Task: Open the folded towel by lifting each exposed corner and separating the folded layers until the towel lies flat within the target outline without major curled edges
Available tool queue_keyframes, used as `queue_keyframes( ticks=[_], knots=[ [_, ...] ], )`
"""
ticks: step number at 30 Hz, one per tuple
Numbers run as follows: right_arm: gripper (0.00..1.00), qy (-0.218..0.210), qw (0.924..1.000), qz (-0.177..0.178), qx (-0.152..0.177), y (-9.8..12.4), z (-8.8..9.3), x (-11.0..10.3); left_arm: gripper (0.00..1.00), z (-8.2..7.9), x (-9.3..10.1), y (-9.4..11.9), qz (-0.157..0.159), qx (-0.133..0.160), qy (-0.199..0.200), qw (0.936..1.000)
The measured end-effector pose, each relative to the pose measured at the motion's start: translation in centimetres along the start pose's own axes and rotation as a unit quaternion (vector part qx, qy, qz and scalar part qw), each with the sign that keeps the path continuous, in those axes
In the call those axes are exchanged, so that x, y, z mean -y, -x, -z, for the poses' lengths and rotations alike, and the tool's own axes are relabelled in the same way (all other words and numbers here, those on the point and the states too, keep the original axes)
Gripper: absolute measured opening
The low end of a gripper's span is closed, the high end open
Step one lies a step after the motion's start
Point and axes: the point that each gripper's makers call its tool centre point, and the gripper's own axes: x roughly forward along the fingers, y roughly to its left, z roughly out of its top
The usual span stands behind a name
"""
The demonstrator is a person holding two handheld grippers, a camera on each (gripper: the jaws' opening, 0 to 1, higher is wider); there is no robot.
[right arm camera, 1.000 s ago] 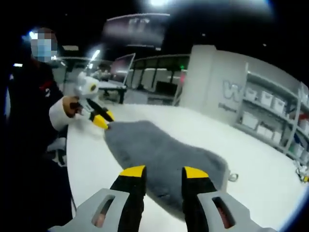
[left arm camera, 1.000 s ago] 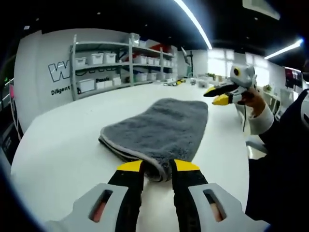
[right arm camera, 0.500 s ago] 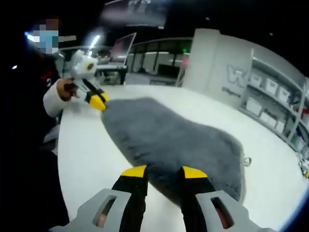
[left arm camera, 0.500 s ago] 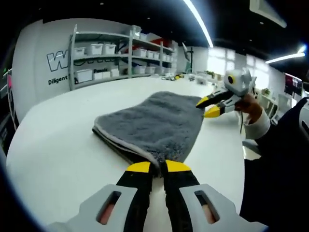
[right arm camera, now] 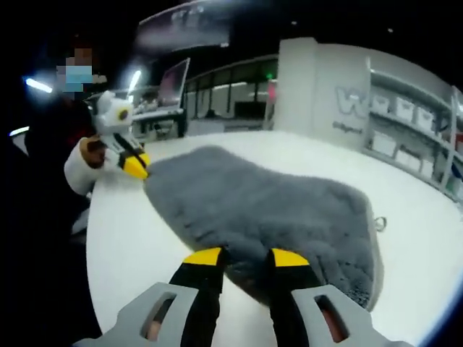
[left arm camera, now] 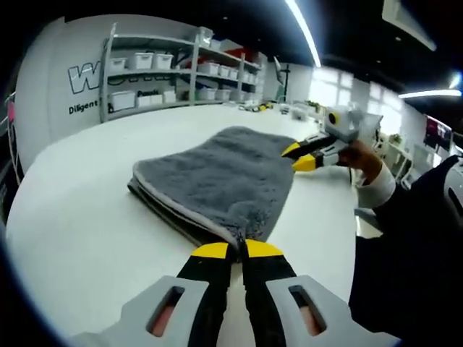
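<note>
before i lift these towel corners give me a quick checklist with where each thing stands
1. Left gripper shut on the grey towel's near corner: ok.
2. Right gripper gripping its corner: not ok, the jaws are open, with towel edge between them.
3. Only the top layer caught on the left: cannot tell, stacked layers meet at the tips.
4. White table bare around the towel: ok.
5. Target outline visible: cannot tell.

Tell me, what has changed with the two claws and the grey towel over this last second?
The left claw has closed onto the towel's near corner. The right claw, still open, has moved in until its tips straddle the opposite corner. The towel stays folded on the white table.
</note>
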Motion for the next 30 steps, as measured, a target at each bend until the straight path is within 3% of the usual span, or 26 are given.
queue_keyframes(
  ticks=[10, 18, 30],
  knots=[
    [0.22, -0.073, 0.9969, -0.028, 0.012, -0.2, -0.4, 0.0, 0.05, 0.4, 0.8, -0.2, -0.008, -0.022, -0.017, 0.9996],
    [0.24, -0.085, 0.9957, -0.036, 0.009, -0.7, -0.6, 0.1, 0.05, 0.5, 1.1, -0.4, -0.015, -0.034, -0.023, 0.9990],
    [0.24, -0.065, 0.9973, -0.033, -0.005, -2.9, -1.4, 1.0, 0.04, 1.1, 3.1, -0.2, 0.012, -0.055, -0.032, 0.9979]
  ],
)
